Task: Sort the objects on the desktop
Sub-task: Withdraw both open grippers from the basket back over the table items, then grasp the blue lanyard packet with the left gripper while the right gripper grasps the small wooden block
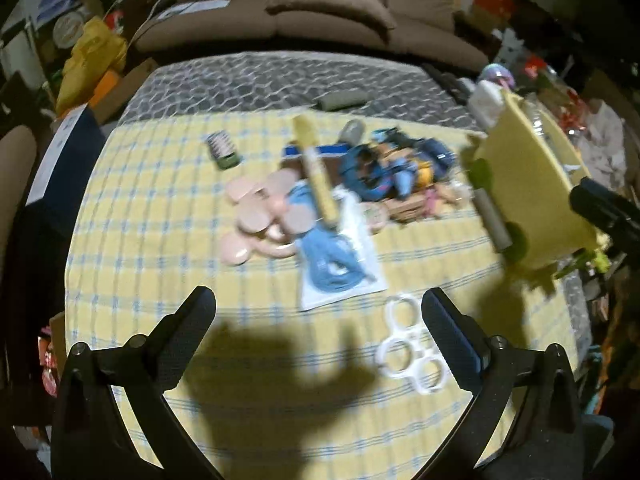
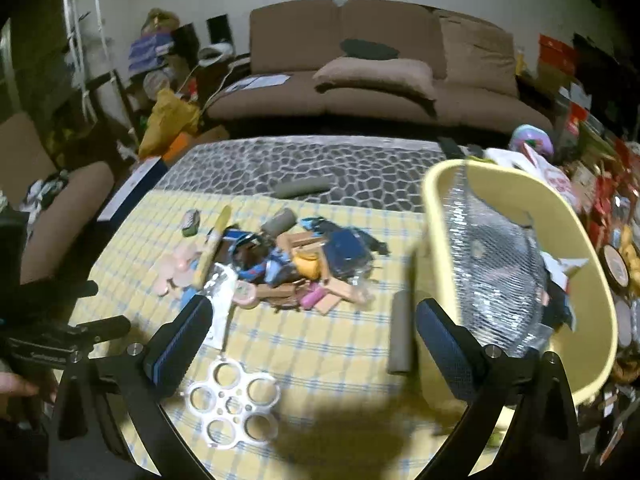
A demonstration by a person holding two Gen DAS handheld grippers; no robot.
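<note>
A pile of small objects [image 1: 384, 172] lies mid-table on the yellow checked cloth [image 1: 160, 240]: pink pads [image 1: 256, 212], a blue packet [image 1: 332, 264], a yellow stick [image 1: 316, 168]. A white ring holder [image 1: 412, 344] lies near my open, empty left gripper [image 1: 318, 328]. In the right wrist view the pile [image 2: 288, 260] and white ring holder [image 2: 232, 400] show again. My right gripper [image 2: 312, 336] is open and empty, beside a grey roll [image 2: 400, 332] and a tilted yellow basket [image 2: 592, 300] with mesh packaging inside.
The yellow basket [image 1: 528, 184] stands tilted at the table's right edge with a grey roll [image 1: 494, 216] against it. A grey cylinder [image 1: 344, 100] lies on the pebble-pattern cloth behind. A brown sofa [image 2: 360, 64] stands beyond; clutter fills both sides.
</note>
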